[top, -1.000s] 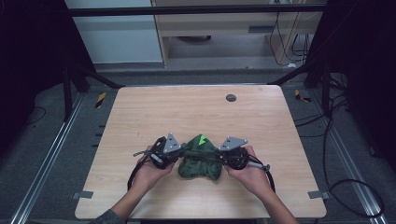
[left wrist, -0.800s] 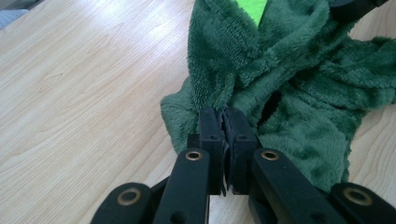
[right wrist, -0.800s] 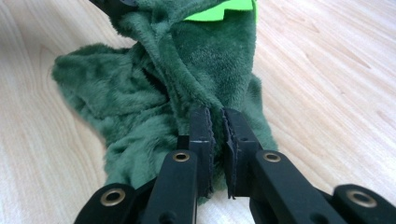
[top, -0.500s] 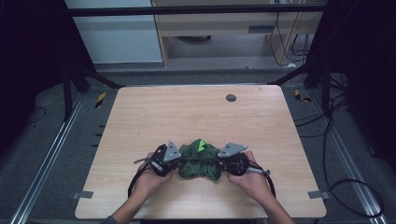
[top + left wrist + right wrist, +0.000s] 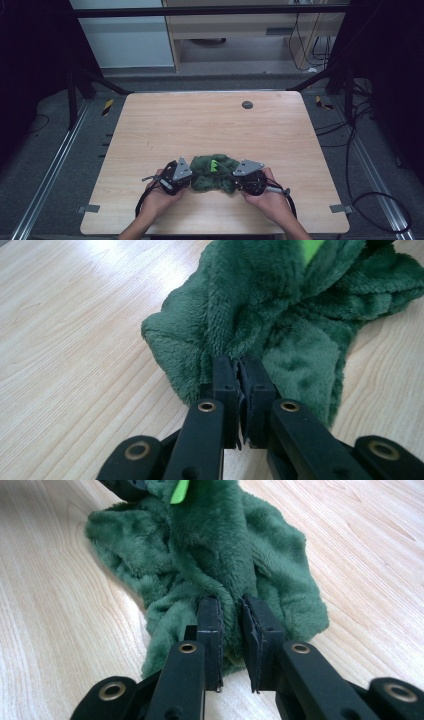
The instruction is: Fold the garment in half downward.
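Observation:
A dark green plush cloth (image 5: 215, 172) with a light green tag (image 5: 214, 165) lies bunched on the wooden table (image 5: 200, 120) near its front edge. My left gripper (image 5: 191, 177) holds its left end. In the left gripper view the jaws (image 5: 239, 365) are pinched tight on a fold of the cloth (image 5: 260, 300). My right gripper (image 5: 235, 181) is at the right end. Its jaws (image 5: 231, 607) have just been opening a little, and a ridge of the cloth (image 5: 215, 545) still fills the narrow gap between the pads.
A small dark round disc (image 5: 247, 104) sits in the table's far right part. Bare wood stretches behind and to both sides of the cloth. Metal frame rails and cables run on the floor around the table.
The left gripper and the cloth have come down and a little toward the front edge, and the bunch now rests flatter. The right hand has hardly moved.

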The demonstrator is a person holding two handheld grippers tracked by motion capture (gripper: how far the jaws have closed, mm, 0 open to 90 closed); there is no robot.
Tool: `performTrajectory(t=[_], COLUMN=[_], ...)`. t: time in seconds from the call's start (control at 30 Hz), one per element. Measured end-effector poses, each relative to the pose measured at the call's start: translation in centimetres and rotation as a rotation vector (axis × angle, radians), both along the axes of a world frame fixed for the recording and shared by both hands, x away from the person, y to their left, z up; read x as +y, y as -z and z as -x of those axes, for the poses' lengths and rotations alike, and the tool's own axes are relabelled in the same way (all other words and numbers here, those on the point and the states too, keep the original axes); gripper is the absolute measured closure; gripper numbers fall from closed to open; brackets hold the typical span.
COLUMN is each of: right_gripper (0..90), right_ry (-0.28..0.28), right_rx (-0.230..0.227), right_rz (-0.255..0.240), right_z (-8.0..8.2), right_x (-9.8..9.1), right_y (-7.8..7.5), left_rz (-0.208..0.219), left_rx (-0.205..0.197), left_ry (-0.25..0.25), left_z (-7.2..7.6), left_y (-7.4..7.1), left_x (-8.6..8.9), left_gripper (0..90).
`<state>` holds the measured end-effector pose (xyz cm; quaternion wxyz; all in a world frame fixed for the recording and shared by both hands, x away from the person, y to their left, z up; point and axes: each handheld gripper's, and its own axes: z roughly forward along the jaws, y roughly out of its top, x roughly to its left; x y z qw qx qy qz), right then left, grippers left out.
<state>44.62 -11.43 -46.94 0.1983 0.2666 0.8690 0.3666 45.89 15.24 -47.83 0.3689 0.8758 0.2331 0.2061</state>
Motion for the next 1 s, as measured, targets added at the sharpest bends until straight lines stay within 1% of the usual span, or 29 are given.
performTrajectory(t=[0.1,0.27,0.3,0.33,0.43,0.5,0.57,0.6,0.63,0.73,0.83,0.9,1.0], right_gripper=[77.0,78.2,78.2,77.5,76.7,76.7,76.0,75.8,75.7,75.0,73.6,72.7,71.3], right_ry=[0.001,0.001,-0.002,0.004,0.009,0.009,0.011,0.013,0.014,0.014,0.014,0.017,0.021], right_rx=[0.002,0.001,-0.001,0.0,0.002,0.004,0.006,0.007,0.007,0.01,0.012,0.015,0.015], right_rz=[0.002,0.002,0.007,0.001,-0.001,0.0,-0.003,-0.009,-0.008,-0.005,-0.006,-0.006,-0.006], right_z=[0.4,0.9,1.0,1.0,1.2,1.2,1.2,1.2,1.2,1.5,1.7,1.9,2.2], right_x=[-0.2,-0.5,-0.6,-0.6,-0.7,-0.8,-0.8,-0.9,-0.9,-1.0,-1.1,-1.2,-1.5], right_y=[0.2,0.5,0.6,0.6,0.8,0.9,1.0,1.0,1.0,1.0,1.0,1.0,1.0], left_rz=[0.011,0.023,0.017,0.023,0.018,0.029,0.026,0.035,0.023,0.032,0.042,0.04,0.047], left_rx=[0.002,0.0,-0.002,0.001,-0.007,-0.011,-0.011,-0.012,-0.019,-0.025,-0.019,-0.013,-0.012], left_ry=[0.002,0.001,0.003,0.002,0.003,-0.001,0.001,-0.002,-0.003,-0.015,-0.019,-0.018,-0.025], left_z=[0.3,0.7,0.8,0.9,1.1,1.2,1.3,1.4,1.5,1.8,2.1,2.4,2.8], left_y=[0.2,0.5,0.5,0.6,0.6,0.7,0.7,0.8,0.8,0.8,0.8,0.9,1.0], left_x=[0.2,0.3,0.3,0.3,0.3,0.3,0.4,0.4,0.5,0.7,0.9,1.1,1.3], left_gripper=[86.6,86.8,86.8,86.7,86.4,86.2,85.9,85.3,84.9,82.7,79.7,79.0,77.0])
